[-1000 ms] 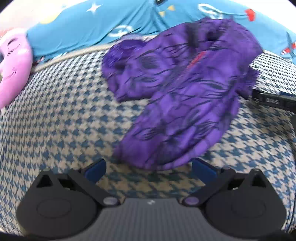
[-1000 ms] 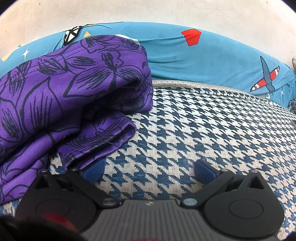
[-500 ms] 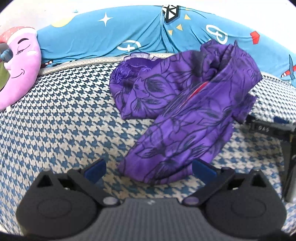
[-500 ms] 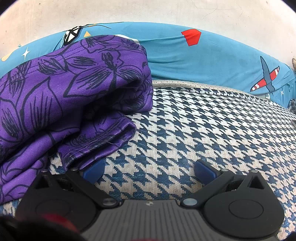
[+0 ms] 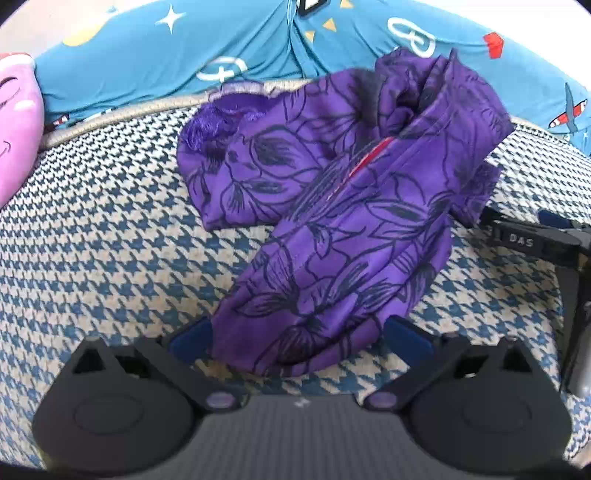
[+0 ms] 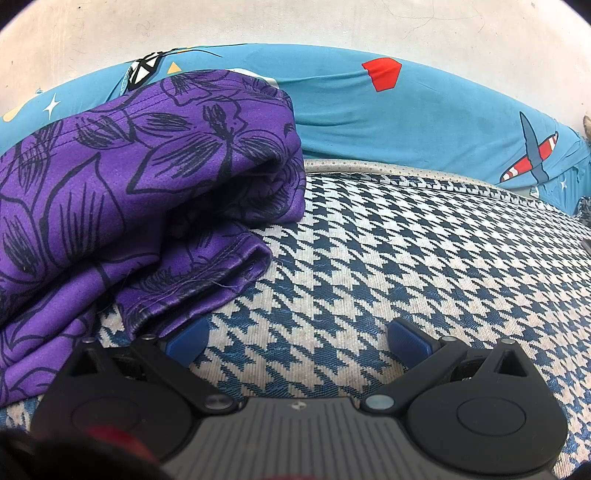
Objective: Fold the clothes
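A crumpled purple garment with a dark flower print (image 5: 340, 206) lies bunched on the houndstooth sofa seat (image 5: 103, 236). My left gripper (image 5: 299, 338) is open, its blue pads on either side of the garment's near end, which bulges between them. In the right wrist view the same purple garment (image 6: 122, 192) fills the left half. My right gripper (image 6: 297, 341) is open and rests low on the seat (image 6: 406, 266); its left pad (image 6: 186, 341) sits just under the garment's hem, and only bare cushion lies between the fingers. The right gripper's black body (image 5: 535, 242) shows at the left view's right edge.
A blue sheet with stars and planes (image 5: 147, 55) covers the sofa back. A pink cushion with a smiling face (image 5: 16, 136) leans at the far left. A pale wall (image 6: 295, 26) rises behind the sofa.
My left gripper first pulled back and rose, then came forward again, so the garment's near end now bulges between its pads. The right gripper has stayed still.
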Tool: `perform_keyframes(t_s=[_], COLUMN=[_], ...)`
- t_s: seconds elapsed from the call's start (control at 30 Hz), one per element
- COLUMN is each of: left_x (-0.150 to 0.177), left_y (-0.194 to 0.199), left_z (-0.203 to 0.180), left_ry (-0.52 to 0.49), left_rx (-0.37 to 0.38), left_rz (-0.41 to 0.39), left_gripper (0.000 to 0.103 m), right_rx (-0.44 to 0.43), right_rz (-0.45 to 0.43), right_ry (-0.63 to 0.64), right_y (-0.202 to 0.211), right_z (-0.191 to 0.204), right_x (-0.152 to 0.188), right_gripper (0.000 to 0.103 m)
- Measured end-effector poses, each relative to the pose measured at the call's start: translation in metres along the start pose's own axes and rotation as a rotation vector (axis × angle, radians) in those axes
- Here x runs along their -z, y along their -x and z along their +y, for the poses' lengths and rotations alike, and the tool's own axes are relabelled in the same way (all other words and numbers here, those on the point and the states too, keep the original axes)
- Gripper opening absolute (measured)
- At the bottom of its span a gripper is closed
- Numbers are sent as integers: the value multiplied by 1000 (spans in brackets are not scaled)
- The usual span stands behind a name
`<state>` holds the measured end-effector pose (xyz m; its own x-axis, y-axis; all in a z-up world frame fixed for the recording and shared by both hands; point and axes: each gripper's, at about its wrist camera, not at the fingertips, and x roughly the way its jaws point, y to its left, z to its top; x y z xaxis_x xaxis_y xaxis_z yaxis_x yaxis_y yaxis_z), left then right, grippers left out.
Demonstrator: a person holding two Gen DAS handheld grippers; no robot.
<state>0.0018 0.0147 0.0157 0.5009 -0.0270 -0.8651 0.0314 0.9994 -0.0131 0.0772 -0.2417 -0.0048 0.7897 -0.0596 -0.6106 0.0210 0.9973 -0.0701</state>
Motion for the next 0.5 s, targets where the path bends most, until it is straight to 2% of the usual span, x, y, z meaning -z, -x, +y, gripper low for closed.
perform_keyframes(t_s=[0.1, 0.33, 0.5], left_x=[-1, -2, -4], left_y=[-10, -16, -26], left_z=[5, 15, 10], left_ry=[2, 55, 34], left_rx=[-34, -48, -101], left_rz=[22, 27, 25], left_gripper=[103, 103, 103], right_rx=[0, 0, 0], right_rz=[0, 0, 0], right_ry=[0, 0, 0], right_y=[0, 0, 0], right_z=[0, 0, -1], right_x=[0, 0, 2], right_gripper=[103, 103, 103])
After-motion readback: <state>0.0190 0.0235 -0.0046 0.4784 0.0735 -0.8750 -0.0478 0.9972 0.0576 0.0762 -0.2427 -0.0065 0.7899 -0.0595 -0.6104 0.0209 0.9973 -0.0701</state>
